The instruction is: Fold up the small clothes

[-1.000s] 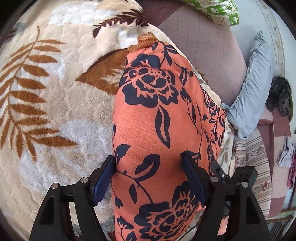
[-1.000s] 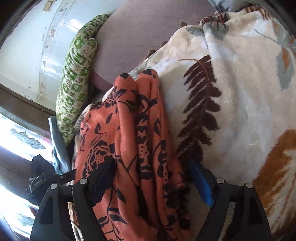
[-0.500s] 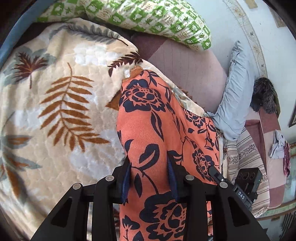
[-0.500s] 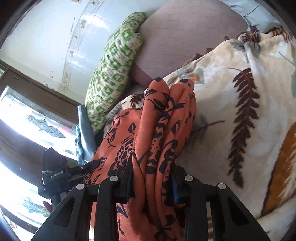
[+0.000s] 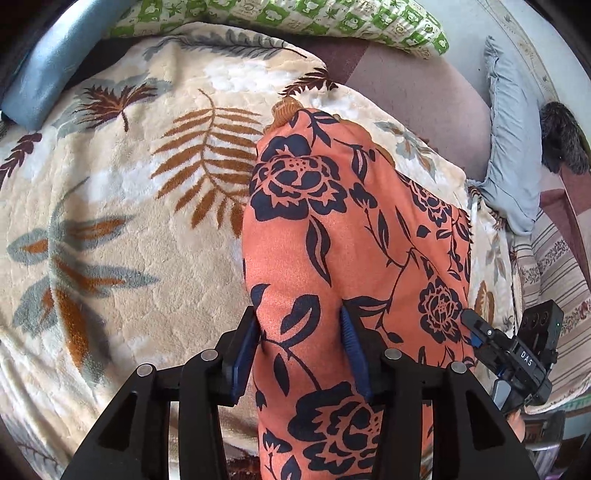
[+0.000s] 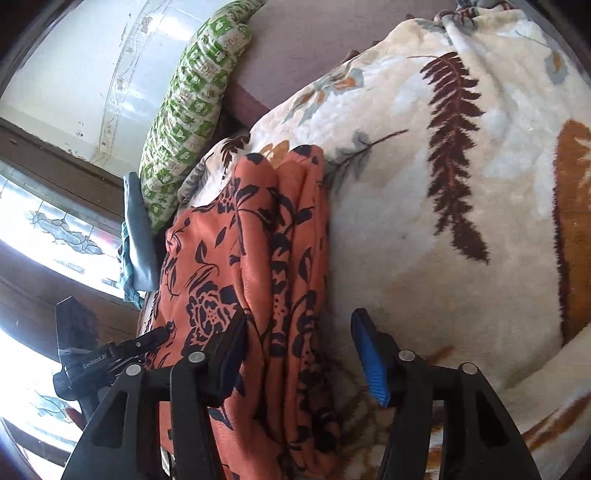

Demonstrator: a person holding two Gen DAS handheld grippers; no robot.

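An orange garment with dark blue flowers [image 5: 332,236] lies in a long folded strip on a cream leaf-print blanket [image 5: 122,229]. My left gripper [image 5: 301,343] is shut on the near end of the garment, cloth bunched between its blue pads. In the right wrist view the same garment [image 6: 258,266] hangs in several folds. My right gripper [image 6: 299,350] is open; the cloth lies against its left finger [image 6: 231,354] and the right finger [image 6: 369,358] stands apart over the blanket [image 6: 443,221]. The other gripper shows at the edge of each view.
A green and white checked pillow [image 5: 295,18] lies at the far side, also in the right wrist view [image 6: 188,103]. A pale blue pillow [image 5: 513,147] and a striped cloth [image 5: 554,280] lie at the right. A window [image 6: 44,229] is at the left.
My left gripper closed on the garment and stays shut. My right gripper closed on the folds half a second ago and has opened again, its right finger now off the cloth.
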